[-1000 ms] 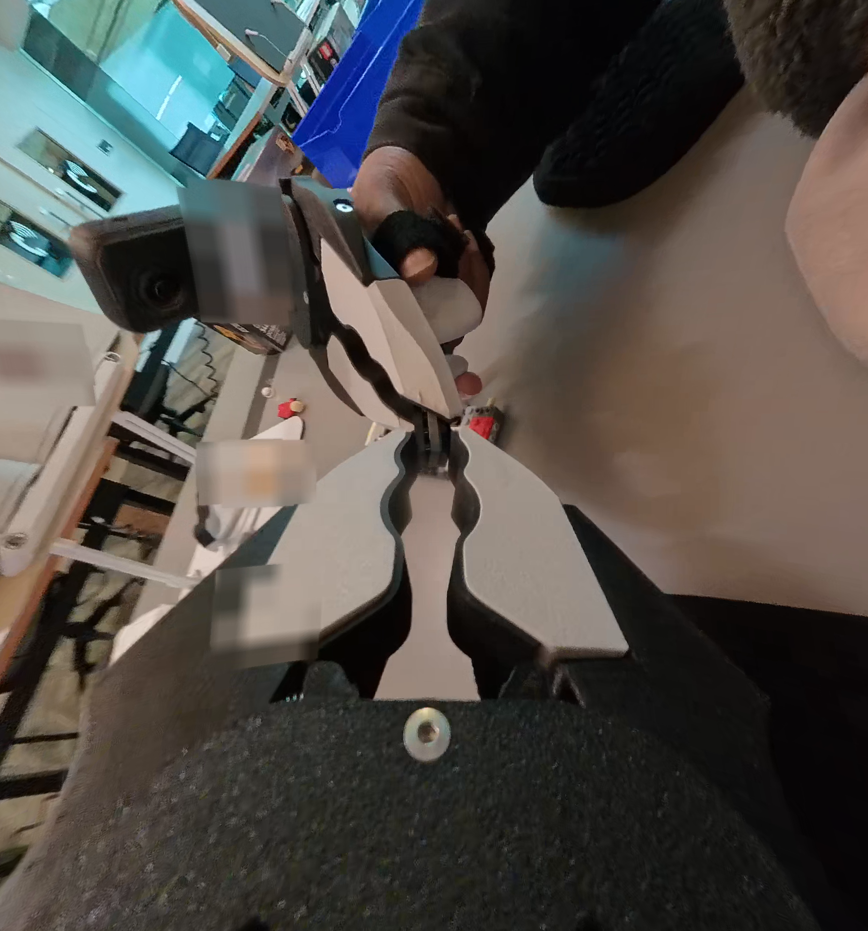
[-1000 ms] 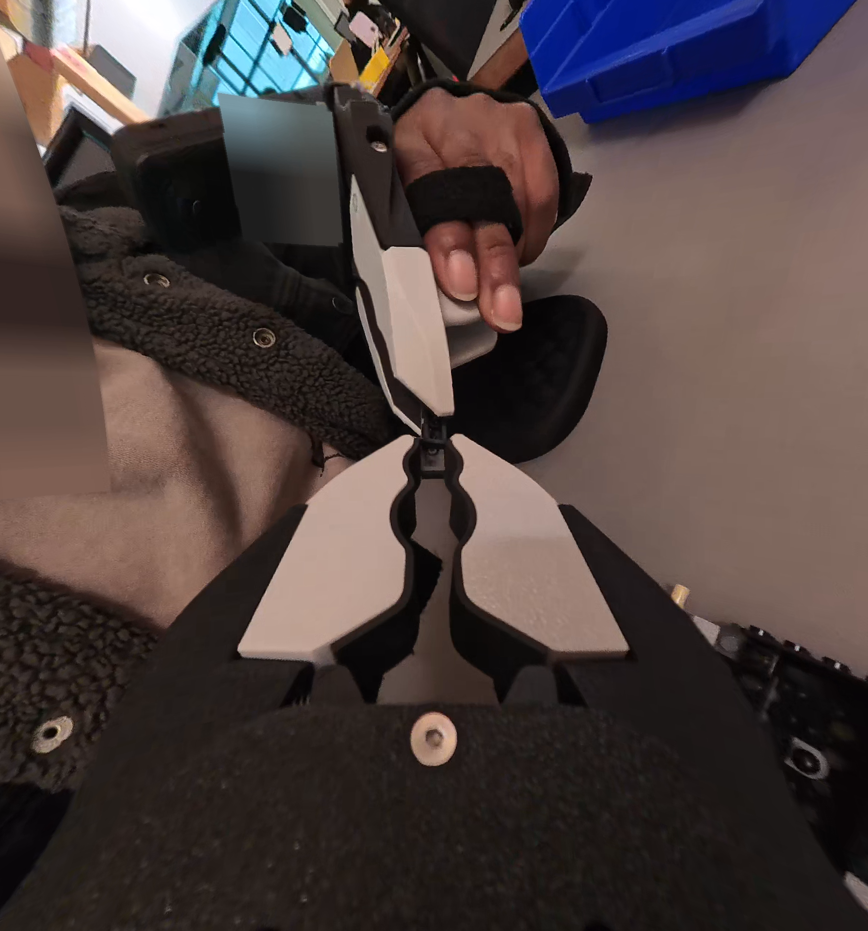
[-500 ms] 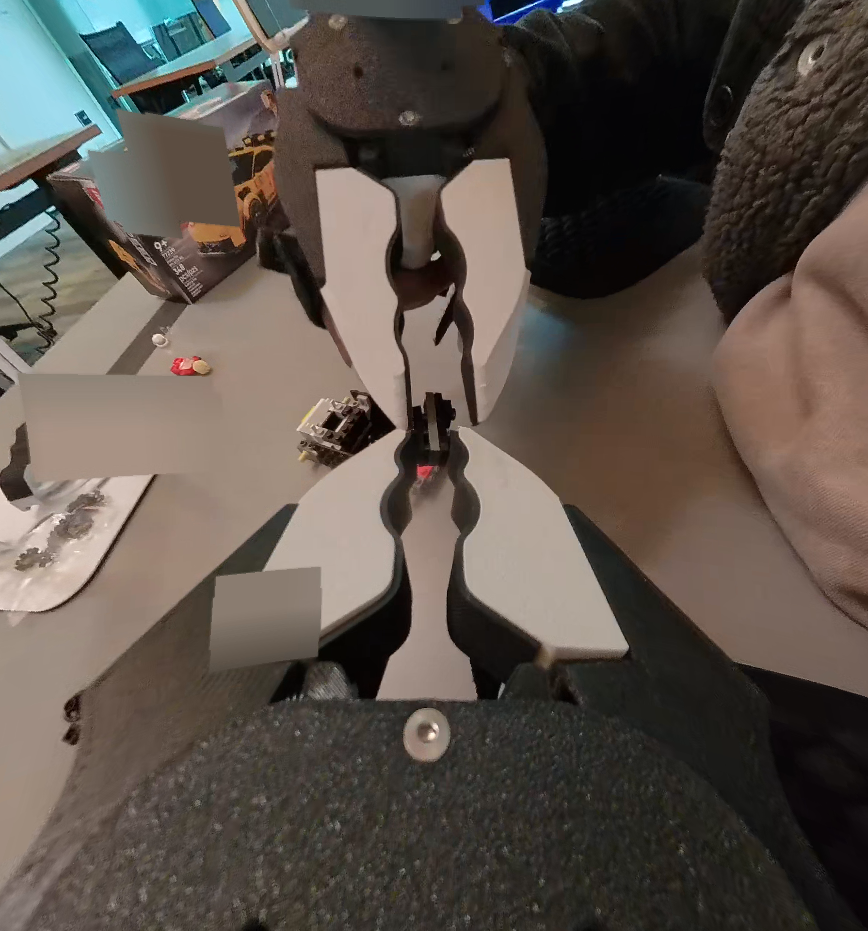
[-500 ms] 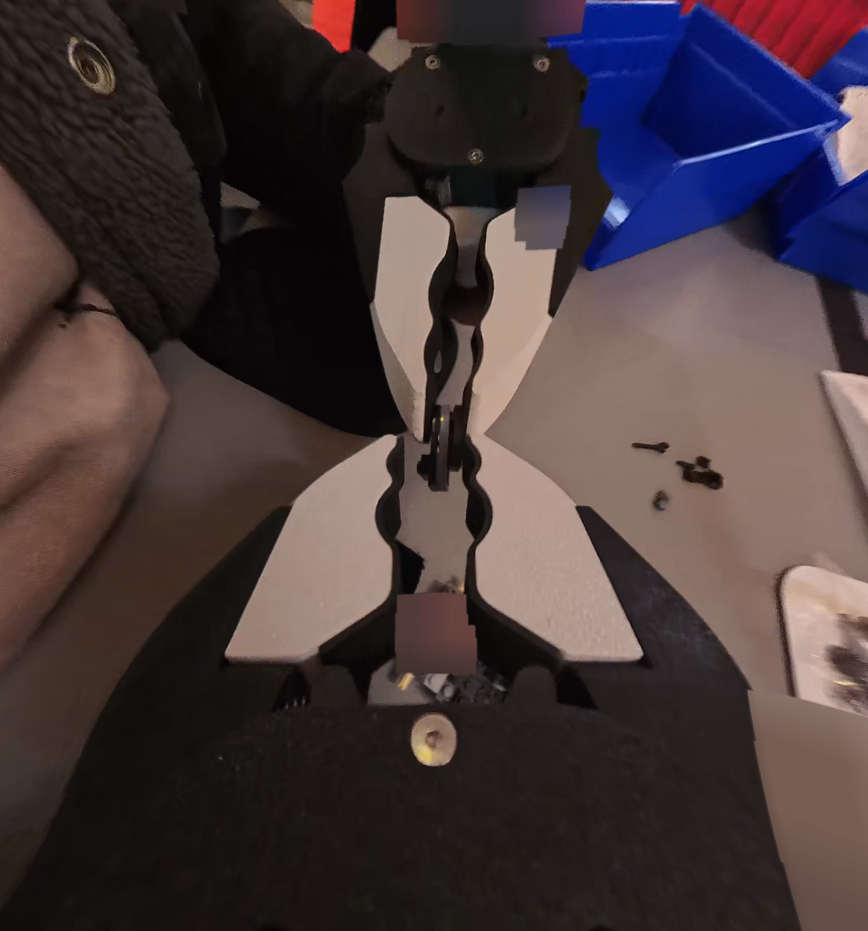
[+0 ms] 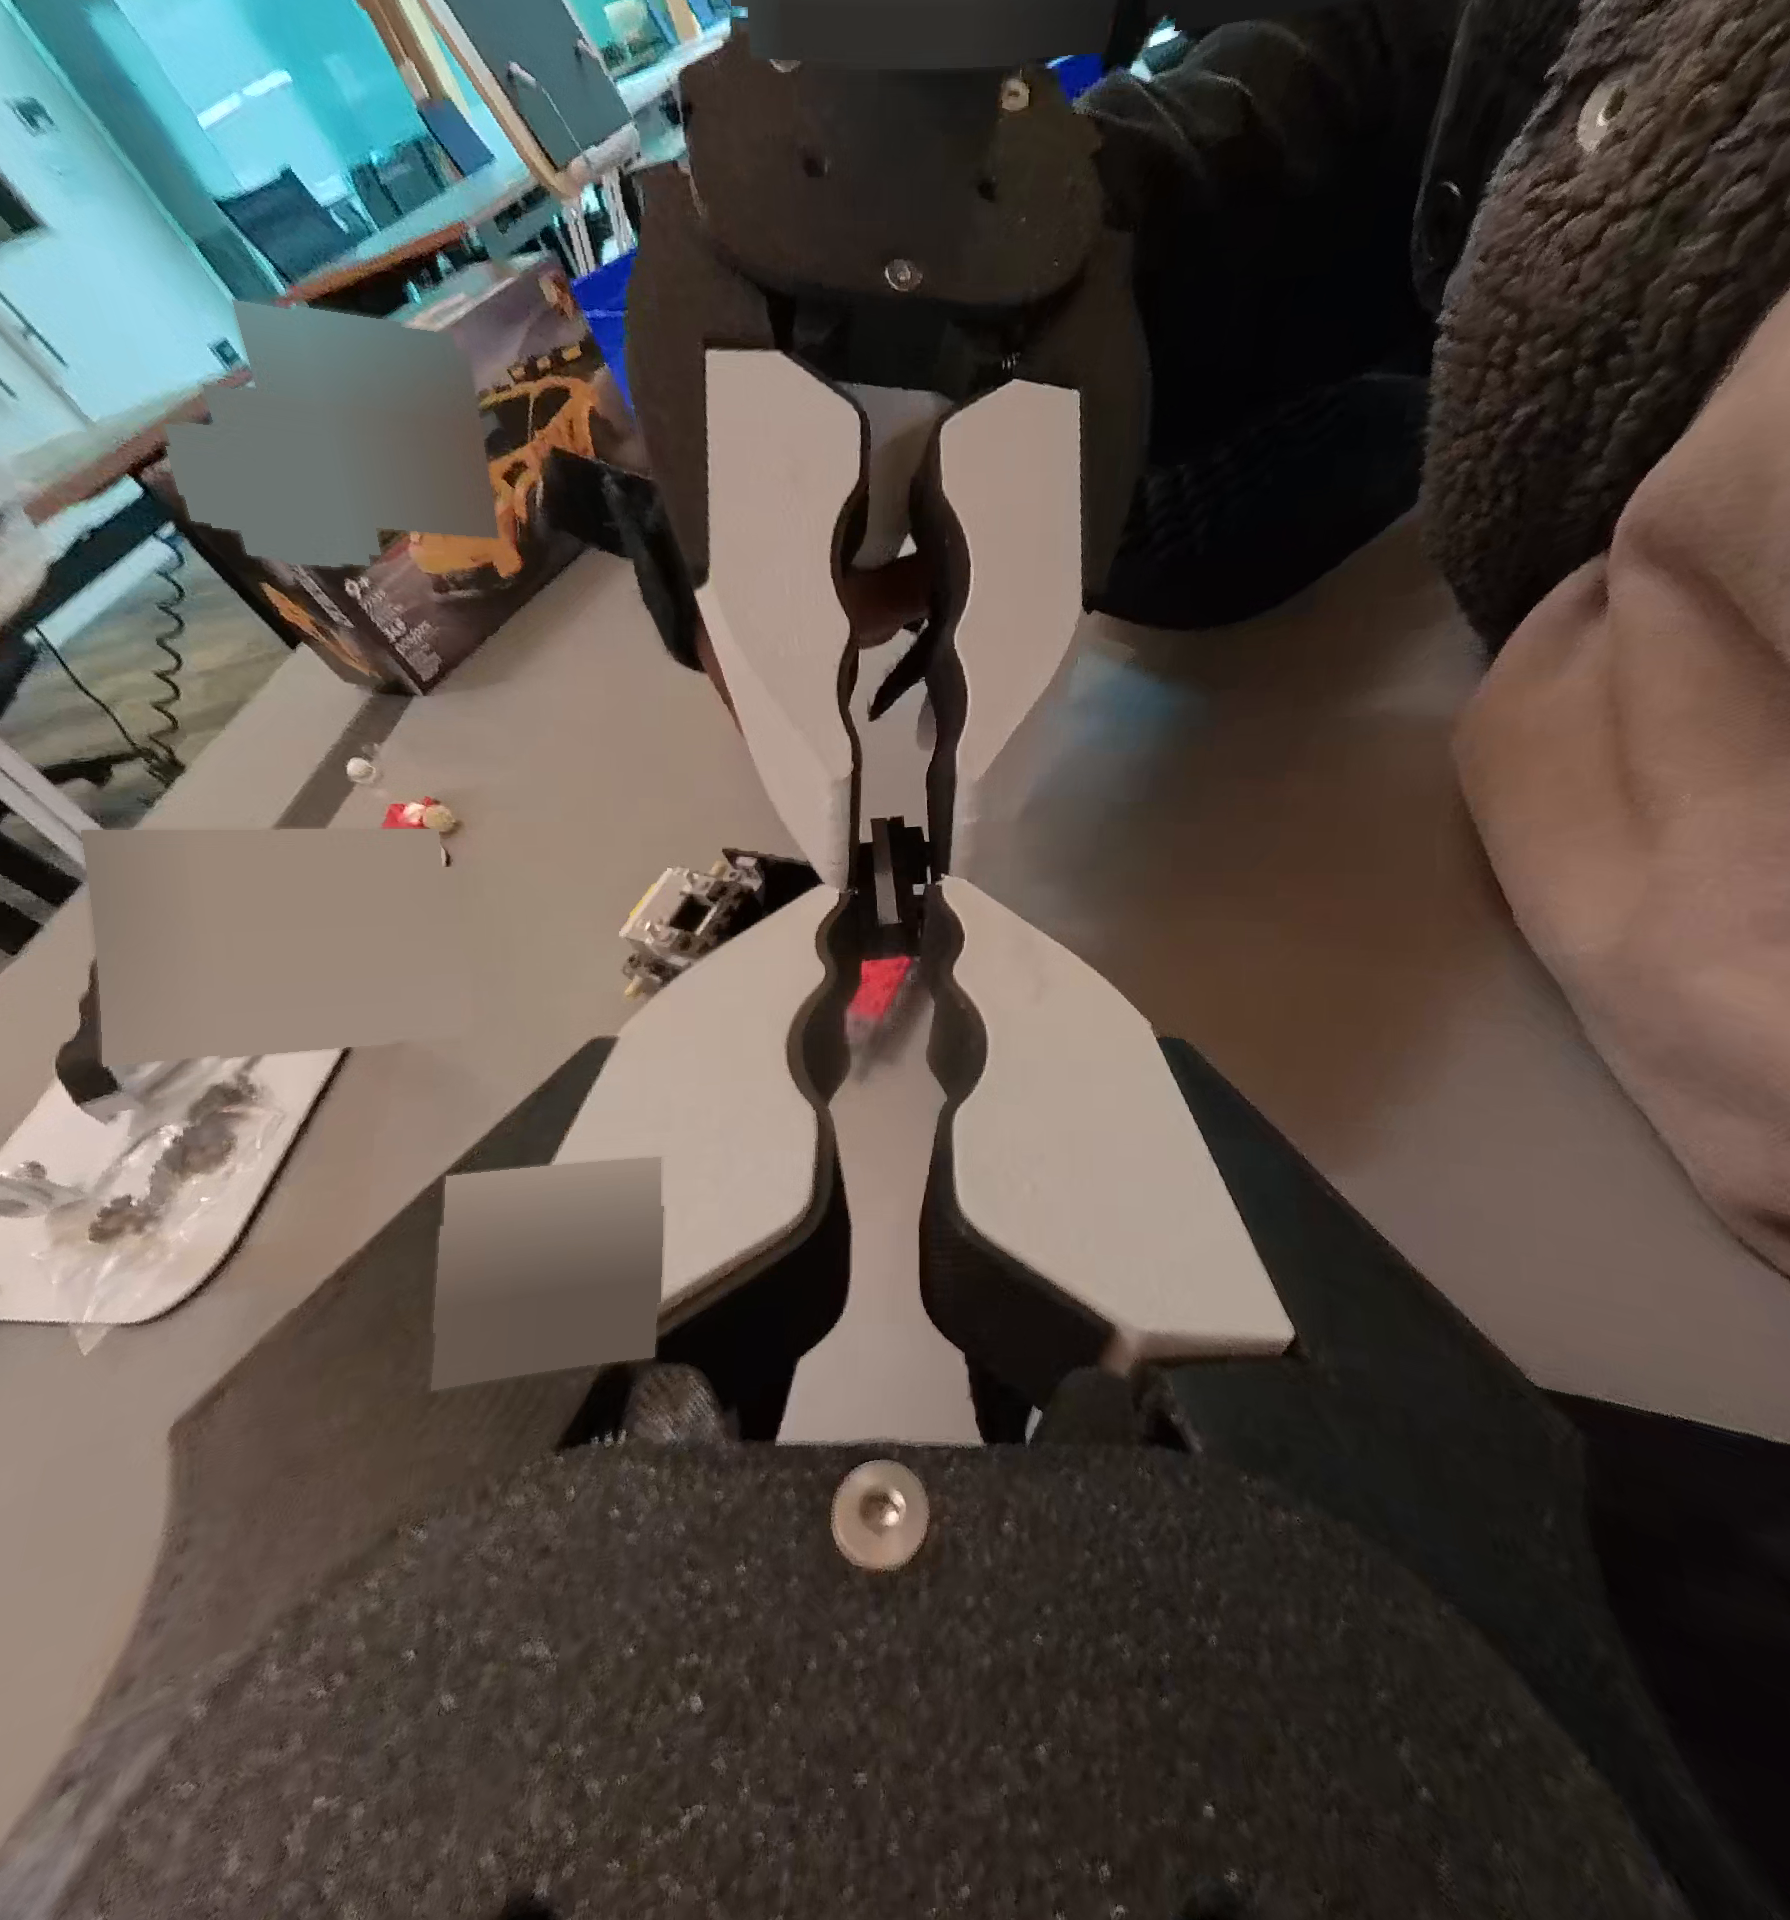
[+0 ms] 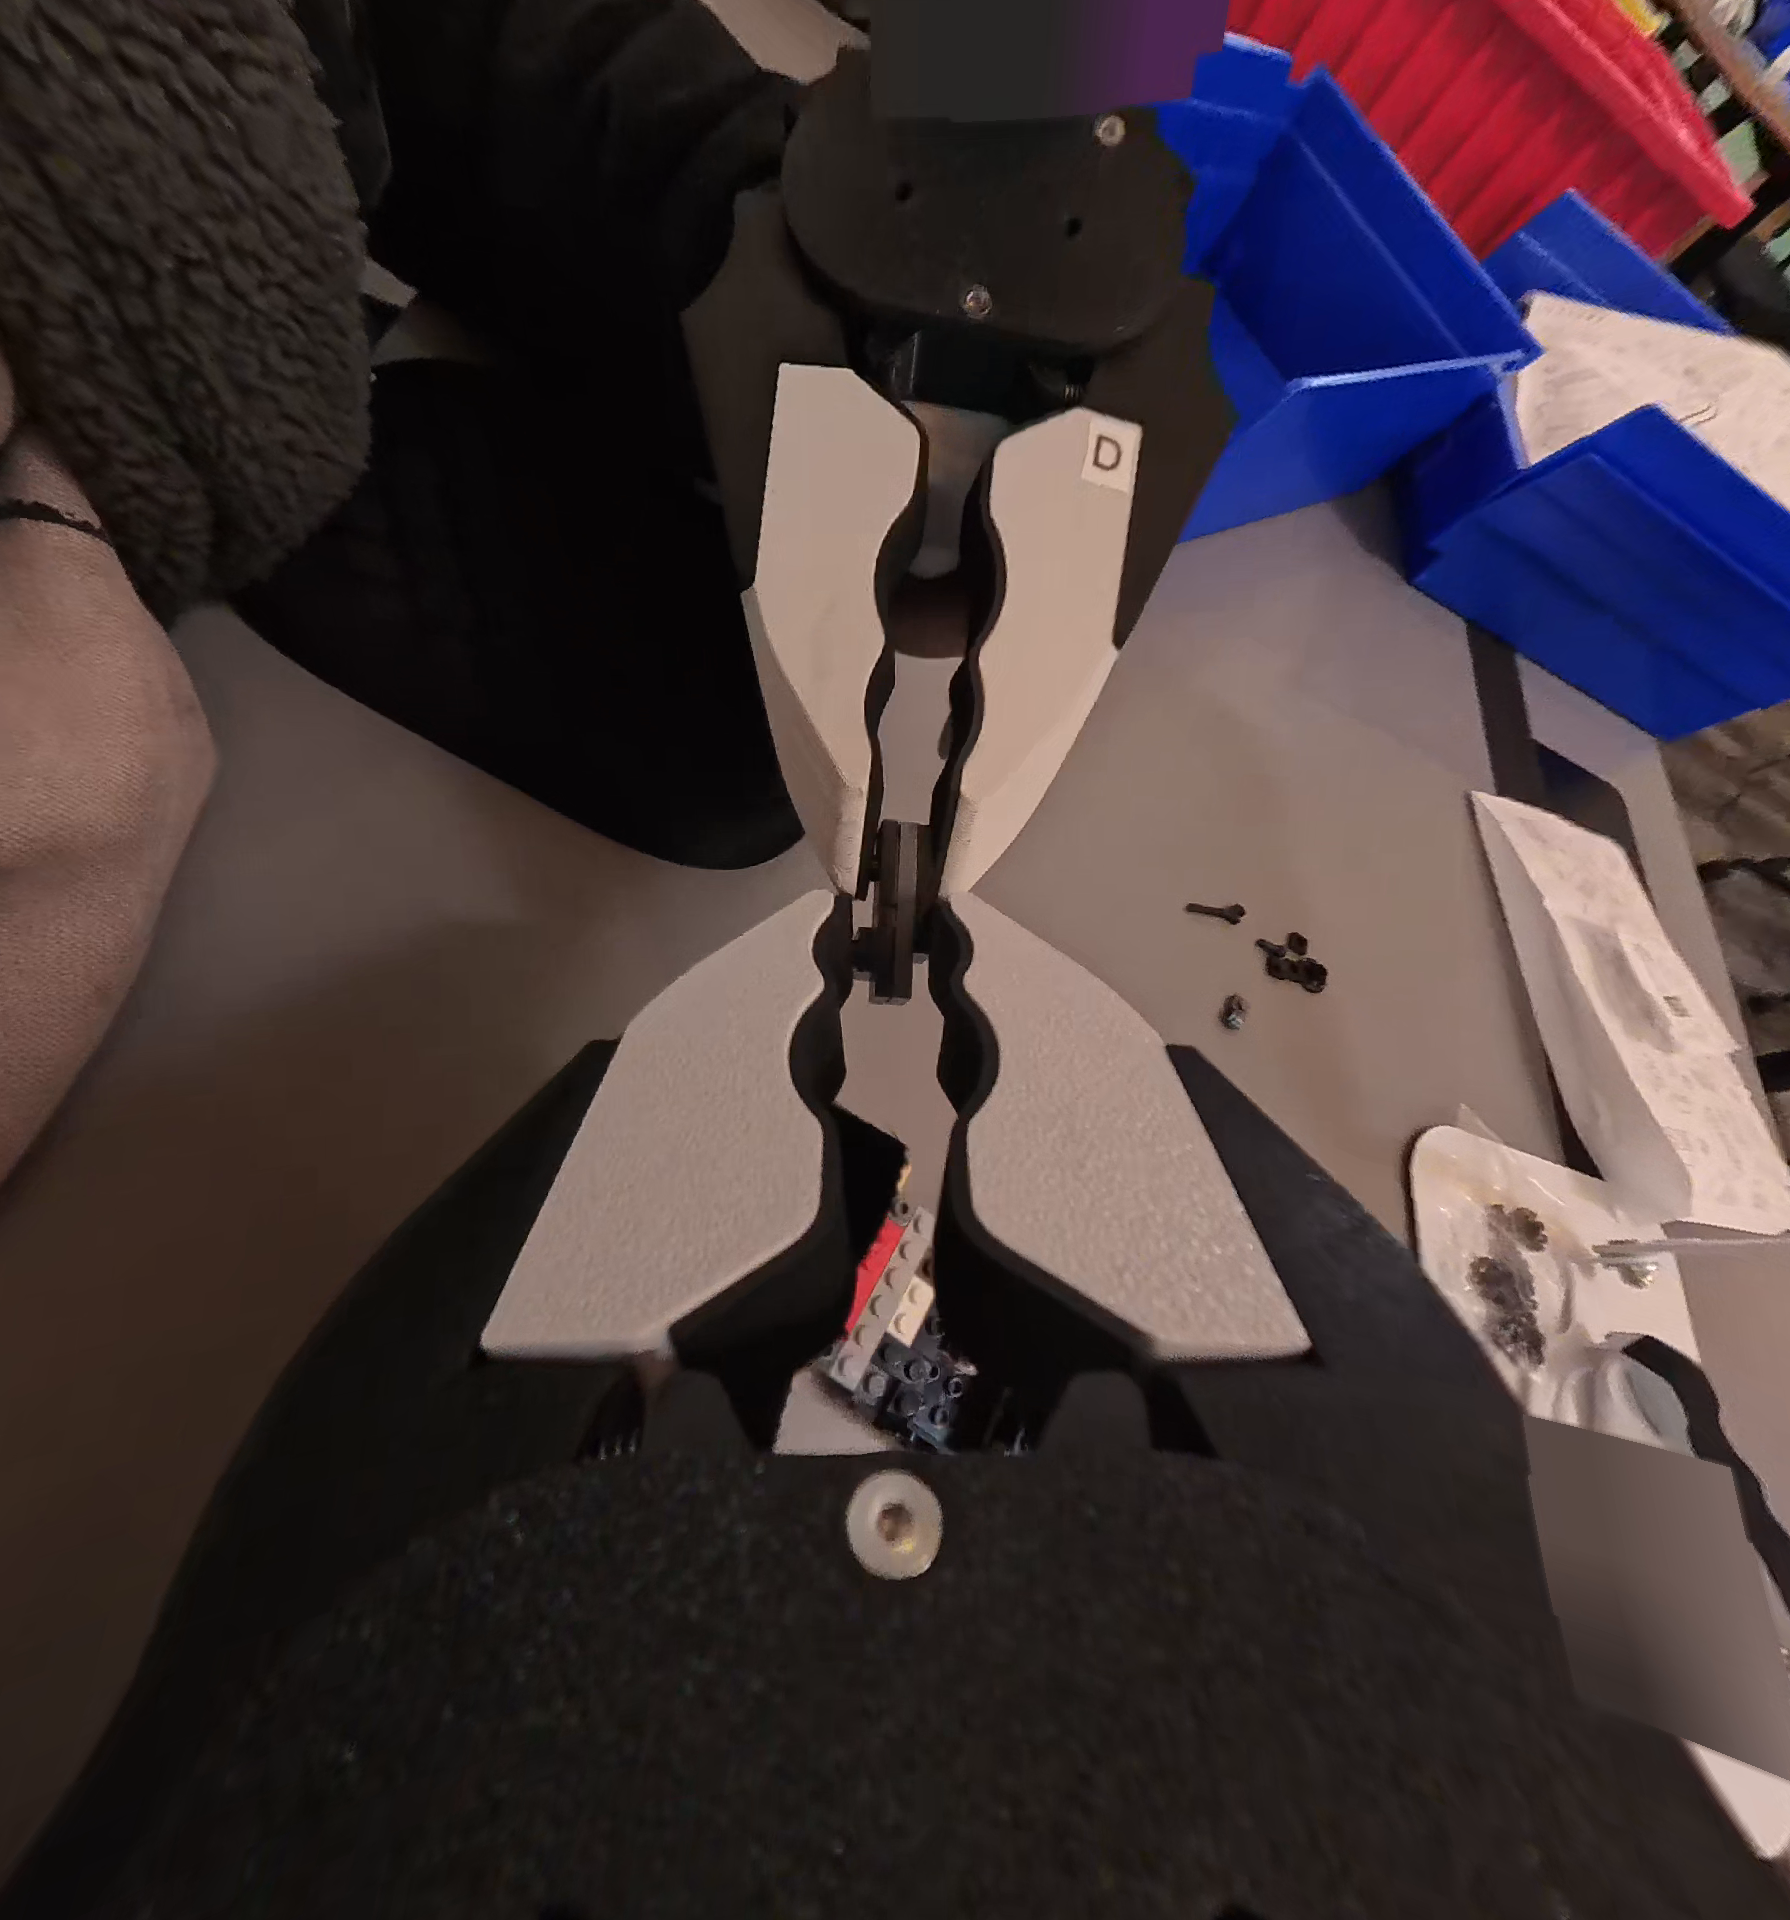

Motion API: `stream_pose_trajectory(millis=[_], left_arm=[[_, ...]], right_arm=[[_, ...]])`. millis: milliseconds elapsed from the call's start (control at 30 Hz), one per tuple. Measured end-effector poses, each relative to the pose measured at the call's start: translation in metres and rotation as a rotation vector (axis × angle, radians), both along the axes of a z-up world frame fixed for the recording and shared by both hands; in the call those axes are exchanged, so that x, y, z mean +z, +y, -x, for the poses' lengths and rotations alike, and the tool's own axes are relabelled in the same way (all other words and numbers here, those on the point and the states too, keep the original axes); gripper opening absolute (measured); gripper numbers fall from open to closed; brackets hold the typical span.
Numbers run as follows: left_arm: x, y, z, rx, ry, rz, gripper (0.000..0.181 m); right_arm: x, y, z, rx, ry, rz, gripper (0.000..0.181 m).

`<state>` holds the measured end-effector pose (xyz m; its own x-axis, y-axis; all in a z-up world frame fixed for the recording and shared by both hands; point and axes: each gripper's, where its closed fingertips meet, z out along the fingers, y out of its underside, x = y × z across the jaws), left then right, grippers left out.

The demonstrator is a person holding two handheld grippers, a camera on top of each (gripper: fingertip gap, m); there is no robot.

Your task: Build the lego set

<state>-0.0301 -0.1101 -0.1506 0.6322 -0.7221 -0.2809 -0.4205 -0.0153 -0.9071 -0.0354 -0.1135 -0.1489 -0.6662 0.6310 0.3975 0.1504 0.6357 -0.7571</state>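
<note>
The two grippers meet tip to tip above the grey desk [image 5: 1234,831], each nearly closed on a small dark piece. In the left wrist view the left gripper [image 5: 889,902] pinches a black piece [image 5: 886,878] at its tips, and the right gripper [image 5: 896,821], pointing back from above, has its narrow fingers around the far end of the same black stack. A red brick [image 5: 880,992] shows in the gap just behind the left tips, blurred; whether it is held or lies on the desk below cannot be told.

The right wrist view shows the right gripper [image 6: 891,914] clamped on a flat black disc-like piece [image 6: 896,914], with the left gripper [image 6: 896,847] closing on it from the far side.

Only the left view shows the set's box [image 5: 434,561] with a yellow car on it, one small grey-and-yellow built part [image 5: 688,914] on the desk just left of the tips, and a red and tan pair of loose bits [image 5: 418,816] farther off. A tray with a bag of dark parts [image 5: 143,1195] lies at the left edge.

Only the right view shows three blue bins [image 6: 1390,343], a red bin [image 6: 1493,114], a few tiny black pins [image 6: 1275,951], a folded paper sheet [image 6: 1618,1029], and one built section of red, white and dark bricks [image 6: 896,1340] under the right gripper's fingers.
</note>
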Motion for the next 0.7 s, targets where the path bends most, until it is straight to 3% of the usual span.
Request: stream_pose_trajectory(millis=[300, 700], left_arm=[[0.0034, 0.0051, 0.0008, 0.033, 0.065, -0.120, 0.012], [0.0042, 0.0033, 0.0041, 0.020, 0.028, -0.098, 0.011]], right_arm=[[0.0016, 0.0042, 0.0005, -0.029, 0.063, 0.000, 0.013], [-0.0053, 0.0066, -0.0031, -0.024, 0.048, 0.057, 0.022]])
